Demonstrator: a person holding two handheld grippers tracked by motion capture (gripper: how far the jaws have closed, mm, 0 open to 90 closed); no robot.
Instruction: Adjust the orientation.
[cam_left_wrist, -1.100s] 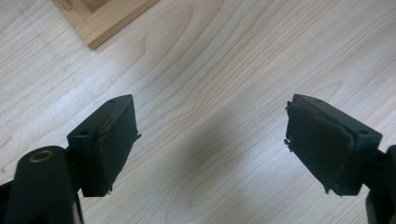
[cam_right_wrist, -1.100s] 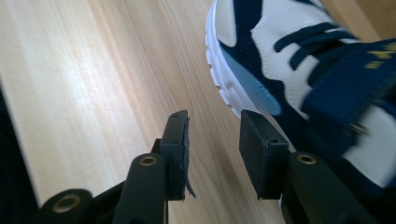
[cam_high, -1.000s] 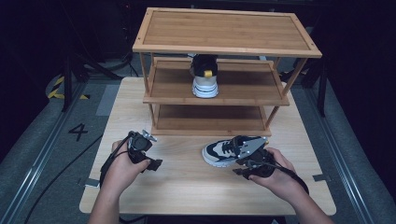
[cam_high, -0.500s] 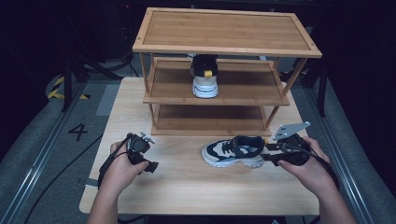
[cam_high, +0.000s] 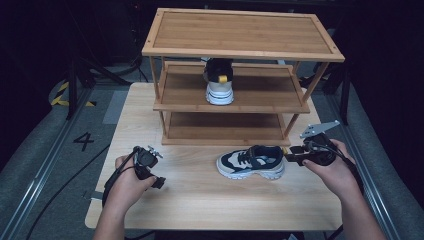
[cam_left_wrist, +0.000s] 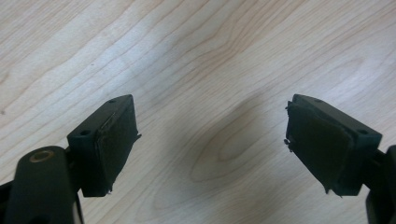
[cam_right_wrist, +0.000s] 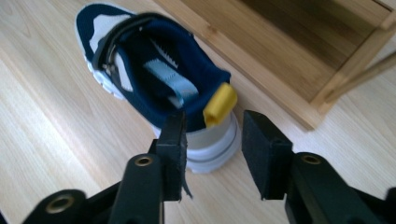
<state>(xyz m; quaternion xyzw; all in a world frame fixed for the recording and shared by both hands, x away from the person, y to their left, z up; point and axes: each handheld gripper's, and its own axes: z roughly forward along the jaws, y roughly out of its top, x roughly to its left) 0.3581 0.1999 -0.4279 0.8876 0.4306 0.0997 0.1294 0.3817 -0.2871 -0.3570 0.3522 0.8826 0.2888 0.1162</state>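
Note:
A navy, white and grey sneaker (cam_high: 251, 162) lies on the wooden table (cam_high: 210, 205) in front of the shelf, toe to the left. My right gripper (cam_high: 291, 154) is at its heel, open. In the right gripper view the sneaker (cam_right_wrist: 140, 60) has a yellow heel tab (cam_right_wrist: 219, 105), and the right gripper (cam_right_wrist: 212, 140) holds its jaws apart just behind that heel without closing on it. My left gripper (cam_high: 150, 170) hovers over bare table at the front left. In its own view the left gripper (cam_left_wrist: 210, 135) stands wide open over bare wood.
A three-tier bamboo shelf (cam_high: 240, 30) stands at the back of the table. A matching sneaker (cam_high: 219, 85) sits on its middle tier, heel toward me. The bottom tier (cam_right_wrist: 280, 56) lies just right of the heel. Dark floor surrounds the table.
The right gripper moved from above the sneaker out to the right and now sits behind its heel. The sneaker stays on the table. The left hand barely shifted.

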